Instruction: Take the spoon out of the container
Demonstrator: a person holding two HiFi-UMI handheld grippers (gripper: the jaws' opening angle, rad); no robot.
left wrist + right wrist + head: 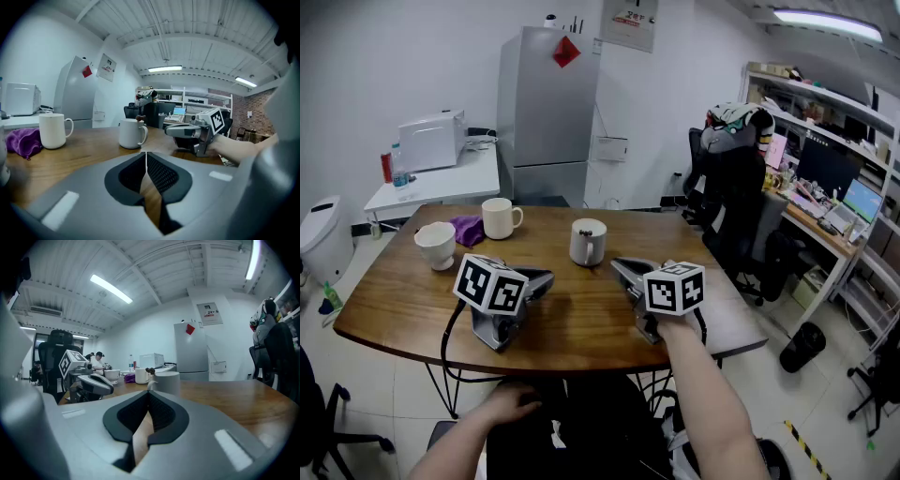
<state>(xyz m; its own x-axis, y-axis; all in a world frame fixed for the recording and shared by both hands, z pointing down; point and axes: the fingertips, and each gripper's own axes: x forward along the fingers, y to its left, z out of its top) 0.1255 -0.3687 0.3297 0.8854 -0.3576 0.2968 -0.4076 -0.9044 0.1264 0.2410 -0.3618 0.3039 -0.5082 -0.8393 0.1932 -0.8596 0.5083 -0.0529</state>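
Your right gripper point(150, 399) has its jaws pressed together with nothing between them, and your left gripper point(146, 158) is the same. Both sit low on the wooden tabletop point(581, 321). Just ahead of both stands the container point(588, 242) with the spoon point(139, 117) inside, its dark end poking above the rim. Farther left are a white mug point(500, 218), a purple cloth point(469, 230) and a white cup point(436, 246). Your left hand point(511, 405) is off its gripper, down near your lap.
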